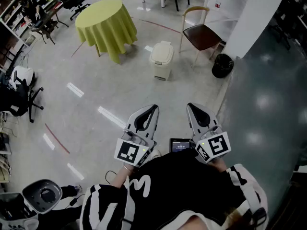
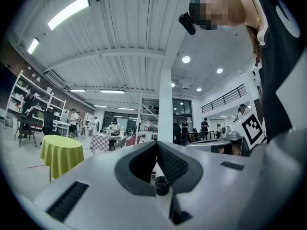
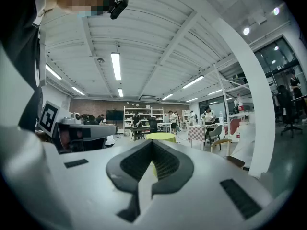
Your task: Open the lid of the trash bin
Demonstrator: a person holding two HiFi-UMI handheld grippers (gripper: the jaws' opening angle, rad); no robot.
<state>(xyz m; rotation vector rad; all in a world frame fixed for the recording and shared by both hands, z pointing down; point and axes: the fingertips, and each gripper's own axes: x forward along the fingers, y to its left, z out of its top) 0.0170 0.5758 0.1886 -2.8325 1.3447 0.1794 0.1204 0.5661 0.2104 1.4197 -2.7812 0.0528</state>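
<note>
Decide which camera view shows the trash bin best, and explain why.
The head view: the cream trash bin stands whole, lid closed, between the yellow-clothed table and a chair. Neither gripper view shows it; both look across the room instead.

Trash bin [image 1: 161, 65]: small, cream-white plastic, upright on grey floor [image 1: 96, 95]. Body roughly rectangular, narrowing slightly toward base. Lid [image 1: 161, 51] same pale colour, gently domed, rounded corners, sitting flat down on rim, closed. Small raised detail on lid top, possibly handle or catch, too small to tell. Bin stands alone on open floor between round table [image 1: 106, 25] with yellow-green cloth and wooden chair [image 1: 199, 32], touching neither
</note>
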